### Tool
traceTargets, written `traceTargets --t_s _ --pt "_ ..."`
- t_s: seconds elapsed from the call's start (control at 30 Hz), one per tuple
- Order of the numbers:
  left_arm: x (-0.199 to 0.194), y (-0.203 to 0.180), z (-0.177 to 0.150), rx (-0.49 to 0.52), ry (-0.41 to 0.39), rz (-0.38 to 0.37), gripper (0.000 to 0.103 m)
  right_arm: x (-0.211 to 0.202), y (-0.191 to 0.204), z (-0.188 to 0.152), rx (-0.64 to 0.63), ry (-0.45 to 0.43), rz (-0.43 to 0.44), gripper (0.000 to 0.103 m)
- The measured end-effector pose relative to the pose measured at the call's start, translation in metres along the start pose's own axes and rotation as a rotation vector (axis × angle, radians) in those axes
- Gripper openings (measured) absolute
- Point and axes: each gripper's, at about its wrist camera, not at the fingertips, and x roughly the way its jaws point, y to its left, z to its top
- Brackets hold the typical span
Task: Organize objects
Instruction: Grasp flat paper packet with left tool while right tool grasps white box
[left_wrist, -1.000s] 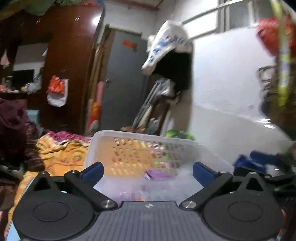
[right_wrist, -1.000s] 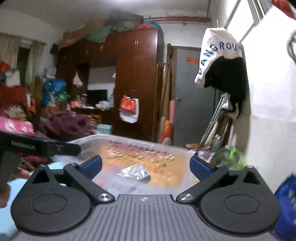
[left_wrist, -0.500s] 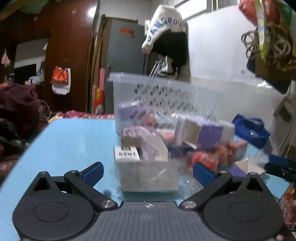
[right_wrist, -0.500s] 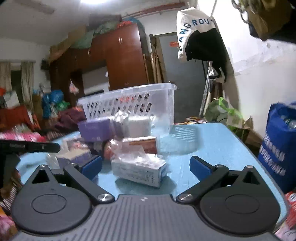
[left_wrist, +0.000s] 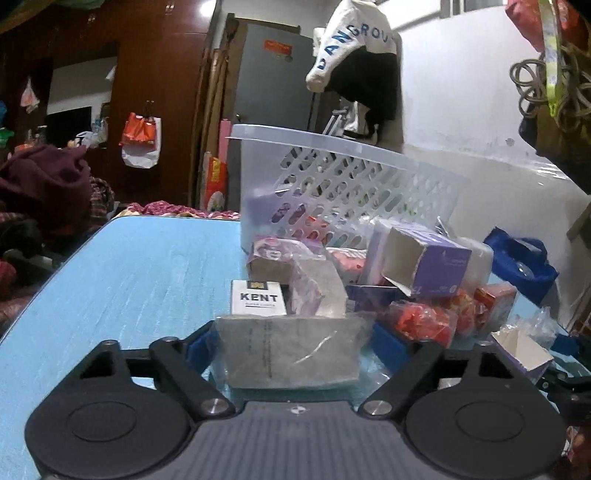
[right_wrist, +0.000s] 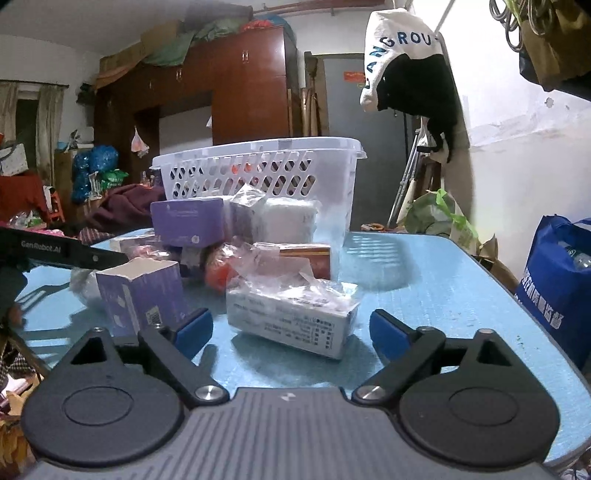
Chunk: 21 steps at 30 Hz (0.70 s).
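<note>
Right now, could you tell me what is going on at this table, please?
A person is sorting a pile of small boxes beside a white plastic basket on the blue table. The left hand-held gripper is open around a plastic-wrapped grey box, not clearly clamped on it. The right hand-held gripper is open, lined up on a wrapped white box. Both boxes lie on the table.

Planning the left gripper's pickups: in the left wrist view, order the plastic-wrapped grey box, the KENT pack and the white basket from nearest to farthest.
1. Plastic-wrapped grey box: between the left gripper's open fingers.
2. KENT pack: just behind it, slightly left.
3. White basket: farthest, behind the pile.
</note>
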Motion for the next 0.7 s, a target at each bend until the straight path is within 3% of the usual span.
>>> traceTargets --t_s 0.23,0.3,0.37,0.7 --pt "-0.005 -0.019 -0.001 0.101 -0.025 0.111 0.095 0.002 0.013 0.004 -0.04 -0.01 -0.05 0.09" --pt "-0.004 -0.017 0.0 0.086 -0.015 0.099 0.093 0.004 0.014 0.005 -0.039 -0.004 -0.056 0.079" --pt "-0.005 -0.014 0.0 0.077 -0.014 0.082 0.086 0.005 0.012 0.004 -0.033 0.001 -0.054 0.079" --pt "-0.025 0.007 -0.007 -0.018 -0.162 0.014 0.085 -0.008 -0.004 0.005 -0.001 -0.057 -0.057 0.079"
